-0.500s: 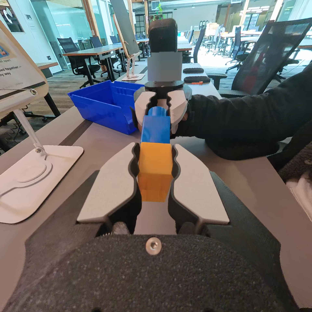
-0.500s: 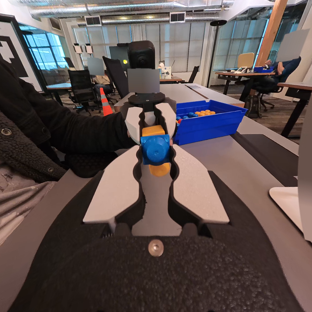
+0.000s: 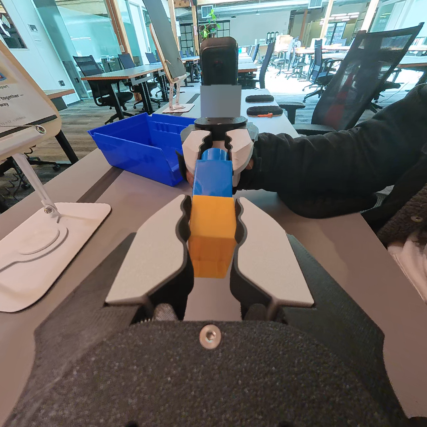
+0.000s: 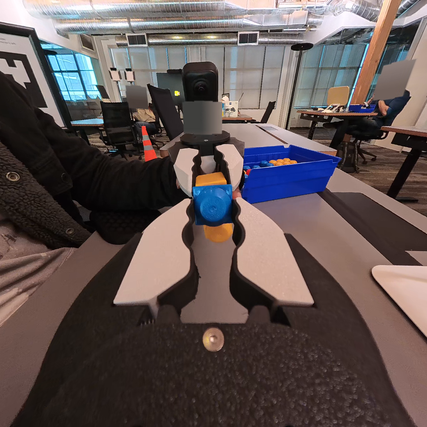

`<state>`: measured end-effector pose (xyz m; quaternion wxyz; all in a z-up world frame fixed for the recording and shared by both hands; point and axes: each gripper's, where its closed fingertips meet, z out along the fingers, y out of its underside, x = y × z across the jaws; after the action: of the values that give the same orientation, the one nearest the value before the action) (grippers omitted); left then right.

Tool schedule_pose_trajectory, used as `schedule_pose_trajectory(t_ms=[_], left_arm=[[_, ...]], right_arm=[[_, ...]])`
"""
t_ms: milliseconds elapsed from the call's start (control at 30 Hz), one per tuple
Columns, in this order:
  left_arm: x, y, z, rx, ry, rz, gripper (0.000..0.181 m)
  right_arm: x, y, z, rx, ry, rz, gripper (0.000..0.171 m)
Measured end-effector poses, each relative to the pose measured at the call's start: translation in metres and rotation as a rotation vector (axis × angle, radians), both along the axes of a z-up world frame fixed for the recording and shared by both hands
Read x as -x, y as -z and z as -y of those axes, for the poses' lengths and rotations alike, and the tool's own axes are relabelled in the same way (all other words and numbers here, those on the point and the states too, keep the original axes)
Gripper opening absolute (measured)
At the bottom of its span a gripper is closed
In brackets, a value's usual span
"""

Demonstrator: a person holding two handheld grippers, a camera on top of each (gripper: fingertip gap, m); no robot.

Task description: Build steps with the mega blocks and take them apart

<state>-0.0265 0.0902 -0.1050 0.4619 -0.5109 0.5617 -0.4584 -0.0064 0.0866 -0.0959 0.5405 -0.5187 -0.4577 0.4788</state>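
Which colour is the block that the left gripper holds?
Orange block, held by the left gripper; the left wrist view shows it best.

Fingers: pale grey plates, wavy black inner edges
Body: black pebbled housing, one silver screw
Sleeve: black
Jacket: dark fleece, snap buttons

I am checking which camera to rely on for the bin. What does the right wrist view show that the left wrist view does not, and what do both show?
Only the right wrist view shows loose blocks inside the blue bin, the blue block's round stud end-on and an orange traffic cone.

Only the left wrist view shows a white stand base on the table and the long sides of both blocks.

Both show the blue block joined to the orange block, the left gripper shut on the orange one, the right gripper on the blue one.
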Motion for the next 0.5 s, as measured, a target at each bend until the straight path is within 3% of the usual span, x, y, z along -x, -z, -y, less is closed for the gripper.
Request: schedule_pose_trajectory(t_ms=[500], left_arm=[[0.0,-0.012,0.004,0.087,0.044,0.116,0.037]], right_arm=[[0.003,-0.014,0.0,0.037,-0.036,-0.16,0.031]])
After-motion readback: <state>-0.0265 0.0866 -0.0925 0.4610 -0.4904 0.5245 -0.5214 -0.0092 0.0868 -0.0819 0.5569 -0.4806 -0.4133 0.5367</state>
